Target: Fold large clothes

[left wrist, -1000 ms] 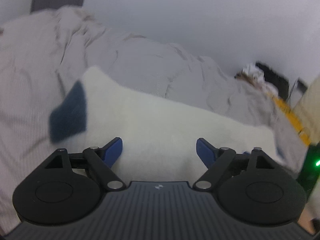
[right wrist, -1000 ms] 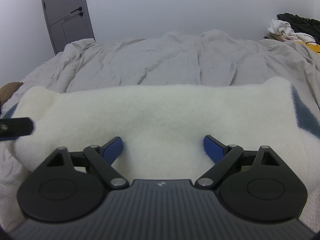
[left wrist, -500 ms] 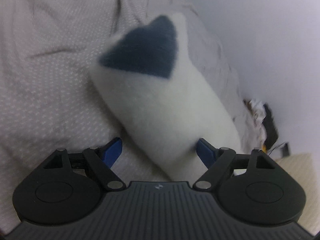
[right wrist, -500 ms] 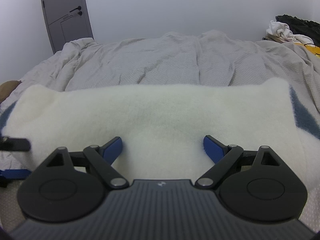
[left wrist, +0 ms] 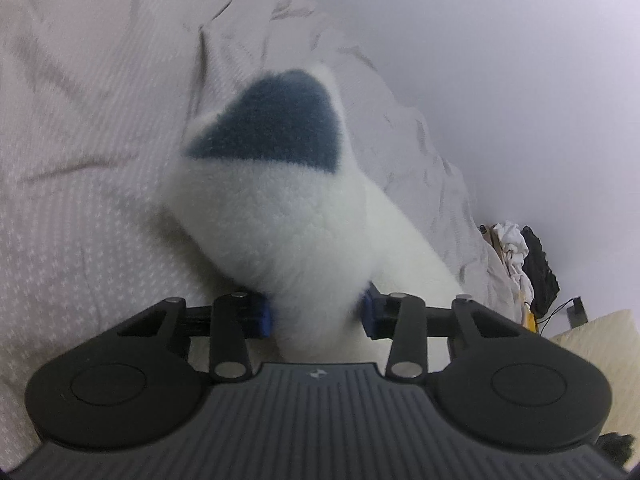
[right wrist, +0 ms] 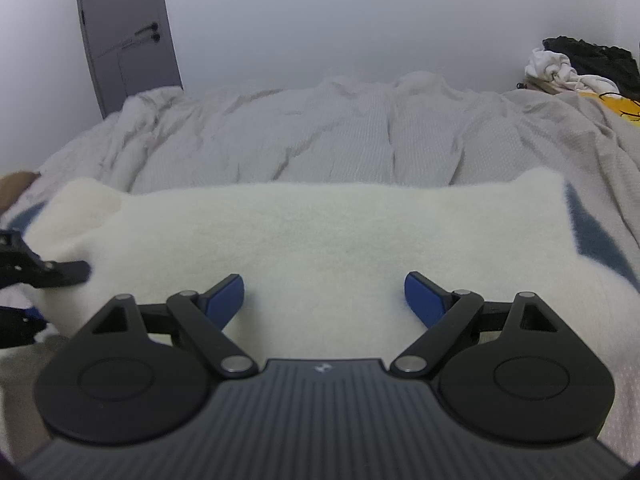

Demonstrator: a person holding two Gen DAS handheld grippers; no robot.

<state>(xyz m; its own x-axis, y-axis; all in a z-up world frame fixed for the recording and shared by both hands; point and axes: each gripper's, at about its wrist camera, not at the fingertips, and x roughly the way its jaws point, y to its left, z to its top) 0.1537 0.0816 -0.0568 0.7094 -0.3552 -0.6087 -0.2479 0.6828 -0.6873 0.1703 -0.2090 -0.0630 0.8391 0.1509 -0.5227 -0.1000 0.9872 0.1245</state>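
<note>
L tool point(left wrist: 316, 314) has just been closing, now clenched on white fleece point(left wrist: 288, 220) end; R tool point(right wrist: 324, 294) released, spread above fleece on bed point(right wrist: 320, 132).

1. Both views are lit softly and evenly, rather dim, with a cool grey cast; no glare shows anywhere.
2. Shadows are faint: a soft one lies under the fleece garment point(left wrist: 280, 216) just beyond the left fingers point(left wrist: 262, 314).
3. The left view is hazy (the bed cover point(left wrist: 80, 160) past the fingers smears at the upper corners).
4. The right view is sharper; fisheye bending curves the door point(right wrist: 124, 36) far beyond the right fingers point(right wrist: 224, 296), and the corners darken.
</note>
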